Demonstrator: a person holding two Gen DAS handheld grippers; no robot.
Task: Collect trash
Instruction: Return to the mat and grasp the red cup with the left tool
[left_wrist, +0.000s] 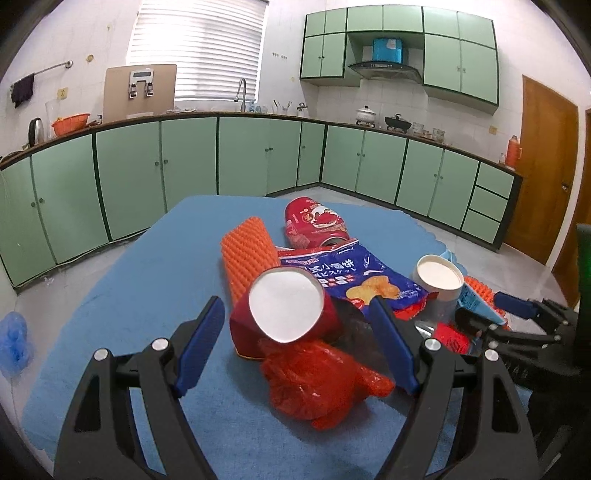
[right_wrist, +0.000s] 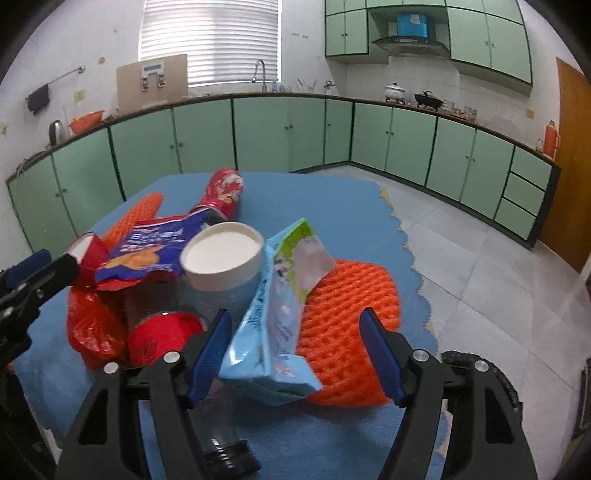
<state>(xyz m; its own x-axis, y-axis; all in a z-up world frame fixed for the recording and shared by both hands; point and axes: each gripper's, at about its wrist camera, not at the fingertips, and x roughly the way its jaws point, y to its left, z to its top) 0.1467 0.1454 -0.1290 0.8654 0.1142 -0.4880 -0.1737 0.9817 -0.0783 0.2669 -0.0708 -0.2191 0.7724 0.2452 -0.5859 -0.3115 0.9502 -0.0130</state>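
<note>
A heap of trash lies on the blue table cover (left_wrist: 155, 266). In the left wrist view my left gripper (left_wrist: 297, 347) is open around a crushed red paper cup (left_wrist: 284, 314) and a crumpled red plastic bag (left_wrist: 317, 387). Behind them lie an orange foam net (left_wrist: 247, 254), a blue snack bag (left_wrist: 351, 277), a red can (left_wrist: 314, 223) and a white paper cup (left_wrist: 439, 277). In the right wrist view my right gripper (right_wrist: 295, 358) is open around a light blue packet (right_wrist: 273, 325) and an orange foam net (right_wrist: 351, 325). A clear bottle (right_wrist: 221, 424) lies under it.
Green kitchen cabinets (left_wrist: 184, 166) run along the walls behind the table. The table cover's right edge (right_wrist: 413, 258) borders grey floor tiles. A blue bag (left_wrist: 14, 336) lies on the floor at the left. A wooden door (left_wrist: 543, 166) stands at the right.
</note>
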